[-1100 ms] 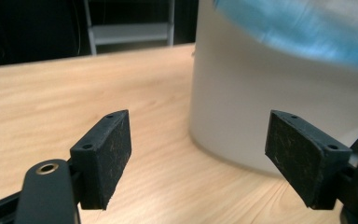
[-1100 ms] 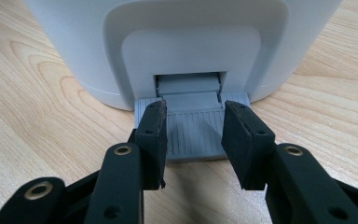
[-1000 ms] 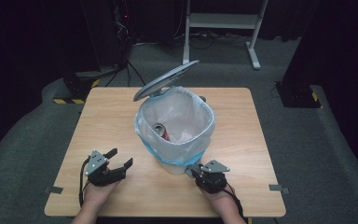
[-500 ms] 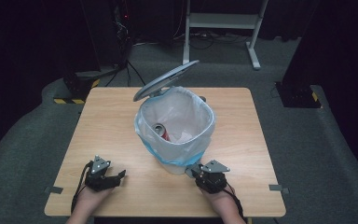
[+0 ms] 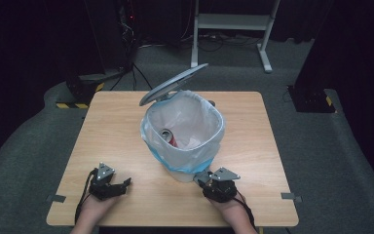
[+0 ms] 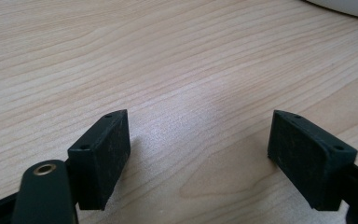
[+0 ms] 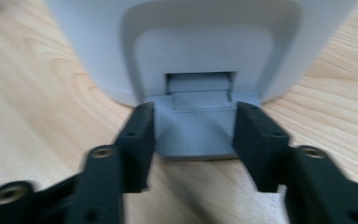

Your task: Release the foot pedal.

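Note:
A white pedal bin (image 5: 182, 127) lined with a pale blue bag stands mid-table, its grey lid (image 5: 173, 84) tilted up. A red and silver can (image 5: 168, 137) lies inside. My right gripper (image 5: 203, 178) is at the bin's foot; in the right gripper view its jaws (image 7: 196, 112) clasp both sides of the grey pedal (image 7: 196, 140). My left gripper (image 5: 123, 185) rests near the table's front left, apart from the bin. In the left gripper view it (image 6: 198, 140) stands open over bare wood, nothing between the pads.
The wooden table (image 5: 253, 146) has free room to the left, right and behind the bin. Its front edge is just behind both hands. Dark carpet surrounds the table, with a white stand (image 5: 233, 29) and cables beyond.
The left gripper has drawn back a little toward the table's front edge. The right gripper, the bin and its raised lid have stayed put.

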{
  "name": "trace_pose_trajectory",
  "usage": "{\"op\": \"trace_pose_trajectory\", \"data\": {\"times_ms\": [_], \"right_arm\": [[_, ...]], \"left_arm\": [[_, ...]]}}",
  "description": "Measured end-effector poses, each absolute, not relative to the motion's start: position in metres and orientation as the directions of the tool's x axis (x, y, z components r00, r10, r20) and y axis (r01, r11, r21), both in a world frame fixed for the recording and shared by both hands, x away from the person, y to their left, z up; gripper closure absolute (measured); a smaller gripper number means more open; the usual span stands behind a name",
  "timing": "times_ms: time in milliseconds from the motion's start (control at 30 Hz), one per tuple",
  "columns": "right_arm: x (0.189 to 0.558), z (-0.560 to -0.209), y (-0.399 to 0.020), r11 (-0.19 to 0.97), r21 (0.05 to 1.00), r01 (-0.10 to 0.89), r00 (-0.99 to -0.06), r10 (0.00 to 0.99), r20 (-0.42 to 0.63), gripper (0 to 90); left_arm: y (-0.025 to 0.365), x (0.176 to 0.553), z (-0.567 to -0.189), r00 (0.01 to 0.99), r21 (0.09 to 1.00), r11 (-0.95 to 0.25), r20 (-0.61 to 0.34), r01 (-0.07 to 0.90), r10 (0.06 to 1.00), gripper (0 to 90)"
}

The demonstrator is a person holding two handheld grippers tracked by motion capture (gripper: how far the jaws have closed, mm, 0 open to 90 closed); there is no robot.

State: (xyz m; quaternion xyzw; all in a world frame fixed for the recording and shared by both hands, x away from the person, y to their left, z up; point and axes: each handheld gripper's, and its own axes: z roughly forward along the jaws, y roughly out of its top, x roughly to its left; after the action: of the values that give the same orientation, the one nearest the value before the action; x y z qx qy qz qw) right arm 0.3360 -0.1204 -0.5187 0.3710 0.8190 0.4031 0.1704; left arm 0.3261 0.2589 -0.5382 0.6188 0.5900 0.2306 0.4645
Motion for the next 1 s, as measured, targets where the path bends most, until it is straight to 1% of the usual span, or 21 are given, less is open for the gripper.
{"op": "trace_pose_trajectory", "data": {"times_ms": [33, 67, 133, 233, 333, 367, 433, 500, 567, 667, 800, 867, 1000], "right_arm": [[0.336, -0.517, -0.122, 0.385, 0.786, 0.485, -0.662, 0.748, 0.042, 37.0], [0.336, -0.515, -0.123, 0.373, 0.784, 0.497, -0.654, 0.754, 0.056, 36.0], [0.335, -0.507, -0.128, 0.356, 0.811, 0.464, -0.656, 0.753, 0.045, 35.1], [0.335, -0.498, -0.135, 0.343, 0.837, 0.427, -0.637, 0.771, 0.01, 28.4], [0.343, -0.497, -0.149, 0.334, 0.829, 0.448, -0.609, 0.793, 0.009, 22.9], [0.345, -0.497, -0.153, 0.328, 0.824, 0.462, -0.602, 0.798, 0.02, 23.6], [0.35, -0.5, -0.168, 0.284, 0.827, 0.486, -0.54, 0.841, 0.028, 24.7], [0.355, -0.501, -0.185, 0.241, 0.822, 0.515, -0.461, 0.887, 0.029, 22.9], [0.359, -0.504, -0.204, 0.219, 0.799, 0.56, -0.396, 0.918, 0.027, 21.4], [0.361, -0.513, -0.233, 0.22, 0.752, 0.621, -0.336, 0.942, 0.002, 17.2], [0.36, -0.524, -0.25, 0.26, 0.72, 0.644, -0.321, 0.946, -0.054, 17.4], [0.364, -0.524, -0.253, 0.235, 0.715, 0.659, -0.326, 0.945, -0.01, 17.9], [0.365, -0.524, -0.25, 0.242, 0.716, 0.655, -0.334, 0.942, -0.013, 19.2]], "left_arm": [[0.259, 0.326, -0.538, 0.198, 0.847, 0.126, -0.262, 0.516, 0.945, 21.3], [0.259, 0.326, -0.538, 0.197, 0.848, 0.129, -0.263, 0.514, 0.945, 21.4], [0.259, 0.326, -0.538, 0.199, 0.848, 0.125, -0.26, 0.516, 0.945, 21.3], [0.259, 0.326, -0.538, 0.199, 0.849, 0.129, -0.263, 0.513, 0.944, 21.7], [0.26, 0.325, -0.538, 0.209, 0.845, 0.123, -0.265, 0.521, 0.941, 22.3], [0.261, 0.325, -0.538, 0.208, 0.845, 0.125, -0.267, 0.52, 0.941, 22.5], [0.26, 0.325, -0.538, 0.205, 0.847, 0.129, -0.269, 0.516, 0.941, 22.5], [0.26, 0.325, -0.538, 0.206, 0.847, 0.129, -0.269, 0.516, 0.941, 22.5], [0.26, 0.325, -0.538, 0.205, 0.848, 0.13, -0.269, 0.515, 0.941, 22.5], [0.259, 0.325, -0.538, 0.207, 0.848, 0.128, -0.268, 0.515, 0.941, 22.5], [0.259, 0.324, -0.538, 0.21, 0.848, 0.123, -0.264, 0.515, 0.941, 22.7], [0.259, 0.324, -0.538, 0.213, 0.848, 0.117, -0.26, 0.516, 0.942, 23.0], [0.258, 0.323, -0.538, 0.214, 0.849, 0.121, -0.264, 0.515, 0.941, 23.1]]}}
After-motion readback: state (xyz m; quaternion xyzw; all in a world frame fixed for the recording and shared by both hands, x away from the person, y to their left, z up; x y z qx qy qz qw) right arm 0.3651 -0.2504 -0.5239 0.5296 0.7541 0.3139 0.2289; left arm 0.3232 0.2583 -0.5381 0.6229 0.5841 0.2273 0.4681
